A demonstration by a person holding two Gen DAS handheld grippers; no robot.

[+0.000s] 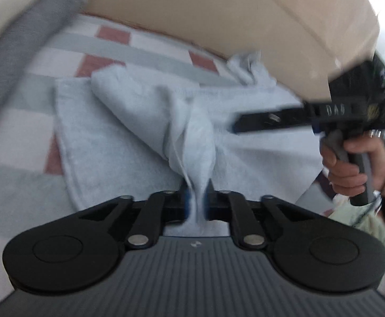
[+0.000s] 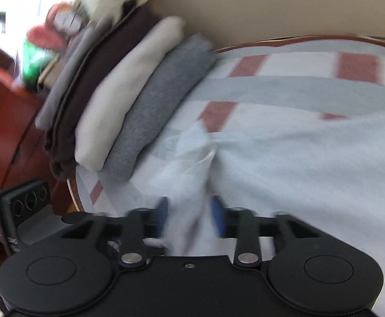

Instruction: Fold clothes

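Pale-blue terry towel (image 1: 129,121) bunched, twisted, partly folded.

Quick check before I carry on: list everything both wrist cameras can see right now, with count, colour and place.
Pale blue terry towel: one, partly folded on the bed, a bunched corner lifted.
Checked bedspread: one, white, grey and red, under the towel.
Stack of folded clothes: one pile, grey, cream, dark brown and grey layers, at the bed's edge.
Beige headboard: one, behind the bed.
Reddish wooden furniture: beside the bed; items on it too blurred to name.
Left gripper: black, shut on the towel corner.
Right gripper: black, jaws apart with towel fabric between them, not visibly pressed.
Hand: one, holding the right gripper's handle.
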